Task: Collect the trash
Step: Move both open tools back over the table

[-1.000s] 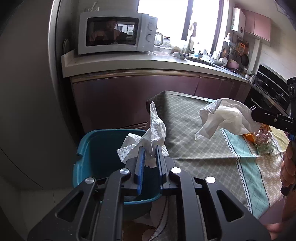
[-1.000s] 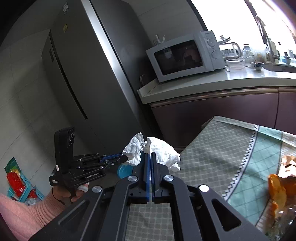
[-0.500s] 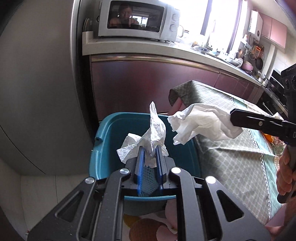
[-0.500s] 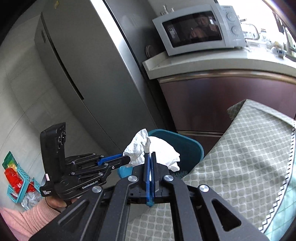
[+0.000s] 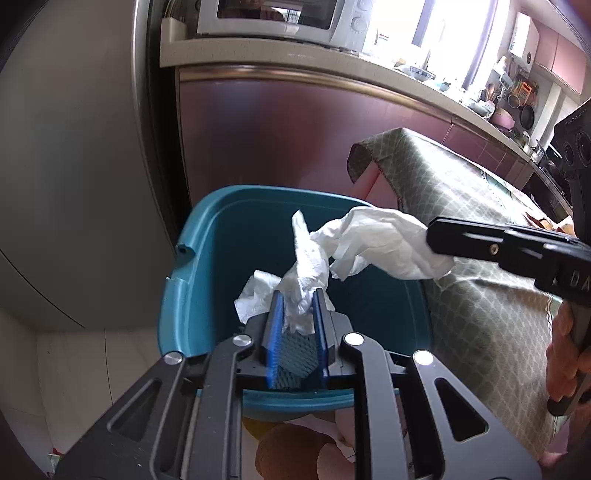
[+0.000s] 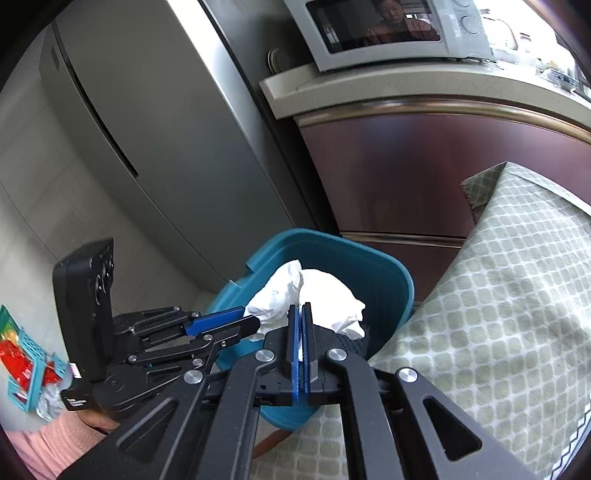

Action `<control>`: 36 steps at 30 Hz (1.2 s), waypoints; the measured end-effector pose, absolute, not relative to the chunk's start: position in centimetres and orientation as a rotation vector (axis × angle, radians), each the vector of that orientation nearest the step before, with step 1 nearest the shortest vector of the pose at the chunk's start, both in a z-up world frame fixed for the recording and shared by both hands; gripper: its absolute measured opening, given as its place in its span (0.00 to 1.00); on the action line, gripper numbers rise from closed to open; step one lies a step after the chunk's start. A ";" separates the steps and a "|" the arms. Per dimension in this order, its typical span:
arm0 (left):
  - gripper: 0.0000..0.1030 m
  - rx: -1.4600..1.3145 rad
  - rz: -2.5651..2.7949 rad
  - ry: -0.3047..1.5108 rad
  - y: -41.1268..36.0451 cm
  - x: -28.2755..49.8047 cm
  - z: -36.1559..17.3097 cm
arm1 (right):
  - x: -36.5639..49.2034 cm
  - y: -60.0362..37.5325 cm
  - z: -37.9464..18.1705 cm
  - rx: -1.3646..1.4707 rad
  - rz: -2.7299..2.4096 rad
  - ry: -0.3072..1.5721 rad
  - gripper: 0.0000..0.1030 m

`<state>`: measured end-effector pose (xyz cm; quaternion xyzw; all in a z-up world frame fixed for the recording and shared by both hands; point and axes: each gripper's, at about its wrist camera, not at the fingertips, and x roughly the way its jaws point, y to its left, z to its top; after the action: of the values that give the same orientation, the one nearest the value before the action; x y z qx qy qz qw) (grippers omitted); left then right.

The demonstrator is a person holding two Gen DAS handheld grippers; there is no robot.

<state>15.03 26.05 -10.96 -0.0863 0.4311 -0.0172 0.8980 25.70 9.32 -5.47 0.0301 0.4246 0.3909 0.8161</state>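
Observation:
A teal bin stands on the floor beside the table corner. My left gripper is shut on a crumpled white paper towel, held over the bin's opening. My right gripper is shut on a smoother white tissue wad, also above the bin. In the left wrist view the right gripper's fingers come in from the right, and their wad touches the paper towel. The right wrist view shows the left gripper entering from the left with its towel. The bin looks dark inside.
The table with a green patterned cloth stands right of the bin. A grey fridge and a dark red cabinet under a microwave close the space behind. A teal basket with red packets lies on the floor.
Both grippers have come down and moved from above the table edge to over the bin, each still holding its paper. The two wads now touch.

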 end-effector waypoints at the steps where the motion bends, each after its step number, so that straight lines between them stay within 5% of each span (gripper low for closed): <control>1: 0.15 -0.185 -0.039 0.899 26.0 15.4 -11.2 | 25.7 9.6 -5.7 0.056 0.832 0.911 0.01; 13: 0.17 -0.237 -0.061 0.915 24.7 17.2 -13.4 | 26.7 9.6 -6.9 0.071 0.795 0.932 0.09; 23: 0.36 -0.152 -0.149 0.767 20.1 14.8 -8.6 | 22.9 5.1 -4.0 0.053 0.787 0.827 0.26; 36: 0.41 -0.020 -0.402 0.666 9.2 12.0 -3.5 | 16.1 -9.2 -0.8 0.123 0.587 0.681 0.34</control>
<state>12.03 9.24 -3.47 -0.0098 0.3244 -0.1962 0.9253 16.06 -9.17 -0.75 0.0597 0.3288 0.2835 0.8989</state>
